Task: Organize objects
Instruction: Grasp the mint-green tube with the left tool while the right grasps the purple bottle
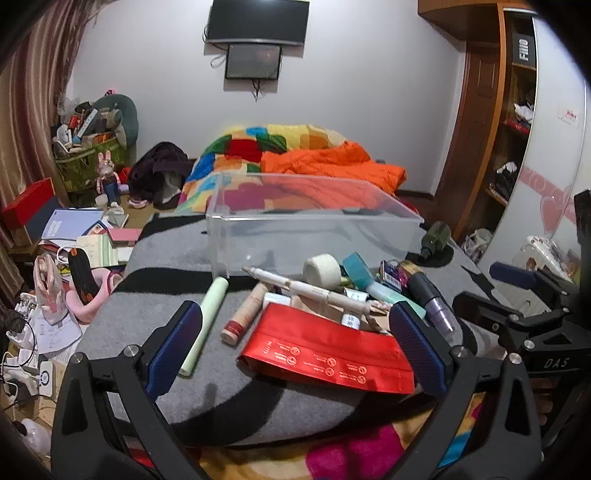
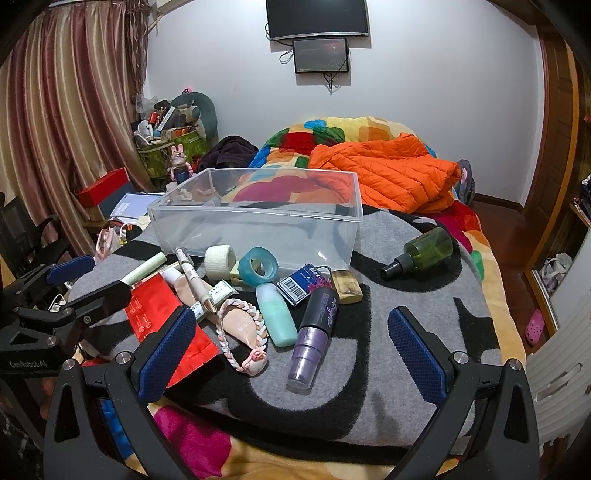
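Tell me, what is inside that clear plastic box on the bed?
Nothing, as far as both views show: the clear plastic box looks empty, with only the grey blanket and bedding showing through its walls. Its near bottom edge is partly hidden behind the white tape roll.

Clear bin open on top, mid-frame. Clutter pile w/ purple bottle & red pouch blocks approach; bare grey blanket lower right, near green spray bottle.

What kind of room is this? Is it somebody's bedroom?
Most likely a bedroom. There is a bed with a colourful patchwork blanket, a screen on the wall facing it, and curtains at the side.
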`<state>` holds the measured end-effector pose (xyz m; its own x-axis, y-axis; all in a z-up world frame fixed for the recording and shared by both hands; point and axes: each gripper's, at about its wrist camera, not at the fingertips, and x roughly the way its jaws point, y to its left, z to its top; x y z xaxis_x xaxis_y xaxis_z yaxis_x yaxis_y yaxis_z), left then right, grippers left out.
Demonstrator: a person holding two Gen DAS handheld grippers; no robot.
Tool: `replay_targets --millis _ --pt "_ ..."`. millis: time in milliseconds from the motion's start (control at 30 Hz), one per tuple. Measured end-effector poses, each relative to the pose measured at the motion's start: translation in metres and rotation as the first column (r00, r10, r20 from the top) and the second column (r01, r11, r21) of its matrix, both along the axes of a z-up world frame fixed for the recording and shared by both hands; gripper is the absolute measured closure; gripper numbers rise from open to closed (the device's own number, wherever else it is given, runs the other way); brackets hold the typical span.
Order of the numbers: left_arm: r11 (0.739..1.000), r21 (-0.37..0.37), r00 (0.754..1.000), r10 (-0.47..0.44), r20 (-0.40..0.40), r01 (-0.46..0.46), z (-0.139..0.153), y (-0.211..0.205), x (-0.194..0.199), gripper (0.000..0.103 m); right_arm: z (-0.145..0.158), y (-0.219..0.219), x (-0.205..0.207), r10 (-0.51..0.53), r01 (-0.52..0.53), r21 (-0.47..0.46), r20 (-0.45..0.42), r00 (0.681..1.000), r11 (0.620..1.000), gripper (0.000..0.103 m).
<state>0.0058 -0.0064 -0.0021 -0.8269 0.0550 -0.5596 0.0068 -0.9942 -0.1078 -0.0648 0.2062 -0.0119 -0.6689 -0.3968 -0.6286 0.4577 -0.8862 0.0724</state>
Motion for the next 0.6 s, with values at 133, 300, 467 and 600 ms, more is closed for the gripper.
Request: replay_targets --millis 133,300,467,600 --pt "1.000 0.027 1.000 -0.007 0.014 0.007 -0.003 -0.007 0.000 0.011 -0.006 0.002 -0.003 0.001 -0.001 0.001 0.021 1.000 1.000 0.001" --pt "0.999 -0.012 0.997 0.037 0.071 -0.036 -0.010 -0.024 -0.005 0.016 -0.012 0.009 -0.009 -0.032 0.031 0.020 0.020 0.999 0.999 0.007" --pt "0.995 -0.044 0.984 0.097 0.148 -0.092 -0.019 -0.049 -0.016 0.029 -0.017 0.019 -0.021 -0.063 0.062 0.015 0.051 0.997 0.998 0.019" --pt "0.990 -0.055 0.975 0.134 0.177 -0.127 -0.025 -0.065 -0.028 0.040 -0.024 0.022 -0.030 -0.081 0.080 0.017 0.087 0.993 0.997 0.031"
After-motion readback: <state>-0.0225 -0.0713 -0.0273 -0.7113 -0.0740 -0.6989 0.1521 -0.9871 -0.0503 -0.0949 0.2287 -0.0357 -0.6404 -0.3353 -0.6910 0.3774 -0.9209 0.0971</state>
